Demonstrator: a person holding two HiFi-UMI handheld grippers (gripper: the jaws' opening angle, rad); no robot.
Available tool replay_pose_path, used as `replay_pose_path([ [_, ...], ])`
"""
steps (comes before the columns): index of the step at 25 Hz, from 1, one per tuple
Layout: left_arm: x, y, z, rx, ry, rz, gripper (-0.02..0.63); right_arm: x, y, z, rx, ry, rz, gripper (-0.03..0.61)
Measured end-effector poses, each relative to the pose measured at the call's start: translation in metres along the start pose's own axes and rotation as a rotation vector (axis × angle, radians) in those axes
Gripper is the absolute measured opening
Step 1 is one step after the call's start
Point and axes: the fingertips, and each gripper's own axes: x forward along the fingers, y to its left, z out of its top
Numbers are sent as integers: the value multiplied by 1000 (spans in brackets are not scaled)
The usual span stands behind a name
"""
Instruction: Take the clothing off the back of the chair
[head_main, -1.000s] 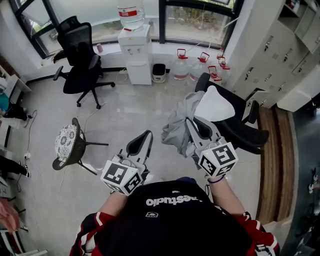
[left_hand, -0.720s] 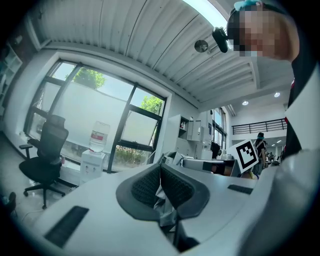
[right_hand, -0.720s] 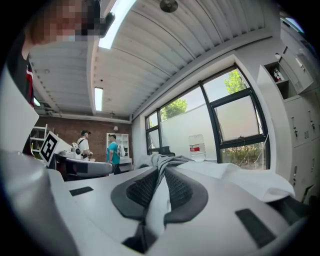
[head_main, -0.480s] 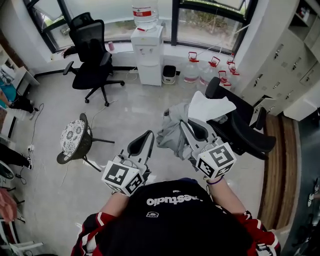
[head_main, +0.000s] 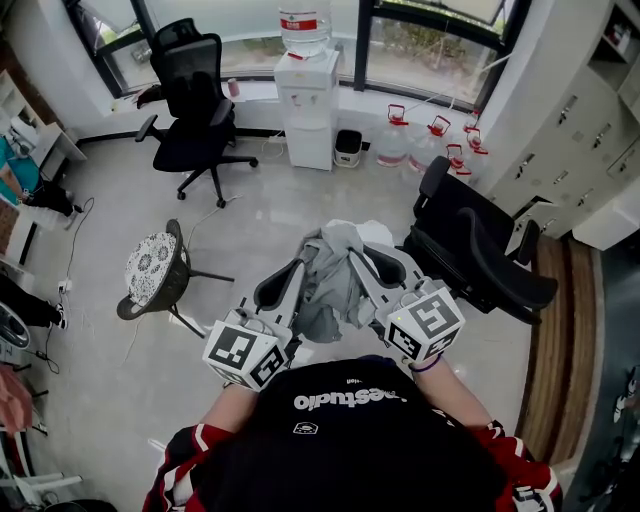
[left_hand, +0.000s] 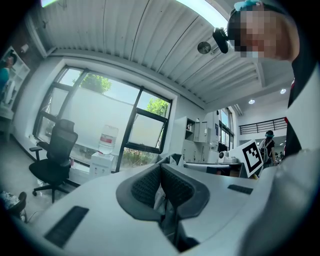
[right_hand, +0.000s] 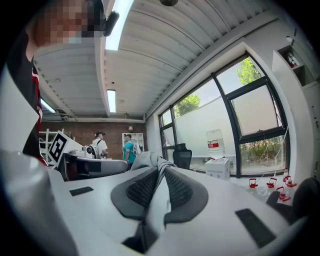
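Two grippers face a bunched grey clothing (head_main: 325, 285) held in the air, clear of the black chair (head_main: 470, 250). The right gripper (head_main: 355, 257) has its fingers clenched on a fold. The left gripper (head_main: 296, 272) has its fingers pressed together, just beside the cloth.

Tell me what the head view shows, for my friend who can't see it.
The person's right gripper holds grey clothing up in front of them, clear of the black chair at the right. The left gripper, jaws together, sits close beside the clothing.
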Motion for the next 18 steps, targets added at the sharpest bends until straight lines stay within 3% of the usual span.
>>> replay_pose_path([
  [18,-4,16,8,23,-14,16,26,-10,-2,8,-20,-55,-66,54],
])
